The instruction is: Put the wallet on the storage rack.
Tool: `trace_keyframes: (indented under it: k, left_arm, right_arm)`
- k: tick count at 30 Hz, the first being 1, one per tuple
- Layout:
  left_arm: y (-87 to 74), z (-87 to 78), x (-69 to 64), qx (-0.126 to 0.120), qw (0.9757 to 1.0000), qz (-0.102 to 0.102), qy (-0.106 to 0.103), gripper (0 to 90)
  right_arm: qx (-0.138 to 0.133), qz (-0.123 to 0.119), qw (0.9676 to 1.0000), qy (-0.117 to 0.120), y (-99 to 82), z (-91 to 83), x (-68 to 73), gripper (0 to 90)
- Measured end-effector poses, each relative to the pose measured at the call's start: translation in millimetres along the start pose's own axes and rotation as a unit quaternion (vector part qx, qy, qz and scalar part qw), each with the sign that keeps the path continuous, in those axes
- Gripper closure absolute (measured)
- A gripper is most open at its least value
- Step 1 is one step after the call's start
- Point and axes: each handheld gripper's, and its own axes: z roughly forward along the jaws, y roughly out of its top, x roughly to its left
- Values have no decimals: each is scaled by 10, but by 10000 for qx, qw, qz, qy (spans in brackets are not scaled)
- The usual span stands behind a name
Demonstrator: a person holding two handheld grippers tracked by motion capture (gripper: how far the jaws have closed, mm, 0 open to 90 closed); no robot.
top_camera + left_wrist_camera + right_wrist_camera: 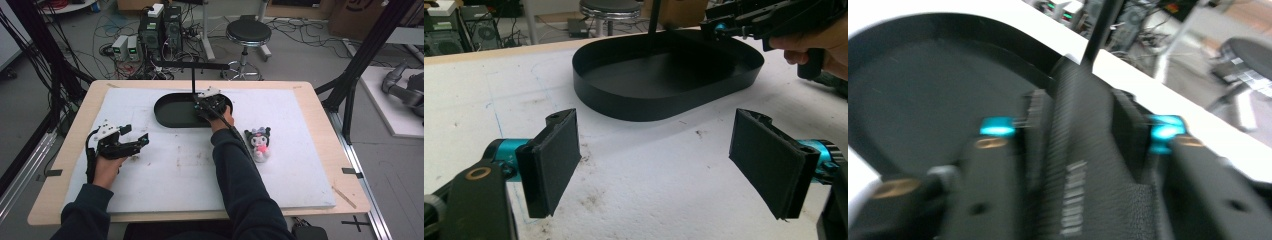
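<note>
A black oval tray [172,112] lies at the back middle of the white mat. My right gripper [209,106] hovers over the tray's right end. In the right gripper view its jaws [1082,102] are shut on a black textured object with white lettering [1080,165], above the tray floor [923,85]; the view is blurred. My left gripper [136,142] rests low over the mat at the left, pointing toward the tray. Its jaws [654,160] stand wide open with nothing between them, short of the tray's near wall [644,97]. The right gripper [744,20] also shows beyond that tray.
A small plush doll with black ears and a pink body [259,143] sits on the mat right of my right forearm. A thin black post [193,80] rises behind the tray. A stool [247,35], cables and equipment stand beyond the table's far edge.
</note>
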Motion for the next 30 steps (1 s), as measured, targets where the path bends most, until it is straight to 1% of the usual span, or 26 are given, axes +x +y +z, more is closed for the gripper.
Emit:
trace_keyframes:
  k: [2,4,5,6,7,9,10,12,13,15,16,17,19,20,22,24,26,27,28,29,30]
  left_arm:
    - [-2,-4,6,3,10000,4,5,201]
    - [-1,-12,7,-6,10000,0,14,201]
    - [-1,-14,7,-9,10000,3,11,201]
    - [-2,-16,7,-9,10000,-2,14,201]
    - [-4,-16,7,-10,10000,-9,9,201]
    - [-7,-18,10,-23,10000,-23,3,201]
    - [-7,-22,12,-20,10000,-39,-1,201]
    - [-8,-21,19,-39,9999,-96,-49,200]
    - [-9,-19,20,-54,9999,-127,-52,199]
    - [-9,-16,25,-63,9998,-167,-48,179]
    - [-8,-16,23,-73,9999,-144,33,176]
    - [-8,-15,23,-84,9998,-139,81,175]
    - [-4,-22,29,-114,9997,-191,110,176]
    - [-2,-29,33,-152,9996,-213,101,176]
    - [2,-49,39,-185,9995,-230,84,176]
    - [-6,-61,45,-178,9995,-225,113,181]
    - [-18,-66,53,-124,9995,-239,134,190]
    - [-20,-70,54,-133,9995,-248,143,190]
    - [-18,-72,53,-148,9995,-253,143,192]
    - [-17,-73,52,-159,9995,-233,148,195]
    - [-16,-71,50,-164,9995,-236,162,196]
  right_arm:
    - [-85,214,9996,187,21,-59,-46,462]
    - [-191,244,9991,299,61,-175,-111,458]
    - [-220,241,9990,312,75,-224,-133,450]
    - [-277,234,9988,329,91,-299,-168,444]
    - [-328,272,9982,422,106,-395,-223,425]
    - [-314,413,9968,609,111,-540,-308,385]
    - [-236,442,9963,704,106,-626,-358,373]
    - [-113,415,9963,743,64,-812,-438,329]
    - [-119,370,9964,749,14,-911,-465,319]
    - [4,249,9973,691,-111,-1085,-517,278]
    - [123,220,9974,673,-161,-1142,-536,259]
    - [195,158,9979,600,-263,-1238,-574,256]
    - [301,168,9984,457,-463,-1390,-635,240]
    - [338,200,9987,326,-580,-1454,-667,233]
    - [494,387,9979,144,-813,-1560,-732,216]
    - [610,537,9967,88,-1016,-1645,-794,216]
    - [645,643,9958,-12,-1183,-1709,-836,217]
    - [646,693,9955,-70,-1252,-1734,-850,218]
    - [665,749,9950,-68,-1301,-1750,-870,218]
    - [714,792,9943,-23,-1319,-1762,-892,217]
    - [724,818,9940,-33,-1317,-1779,-912,217]
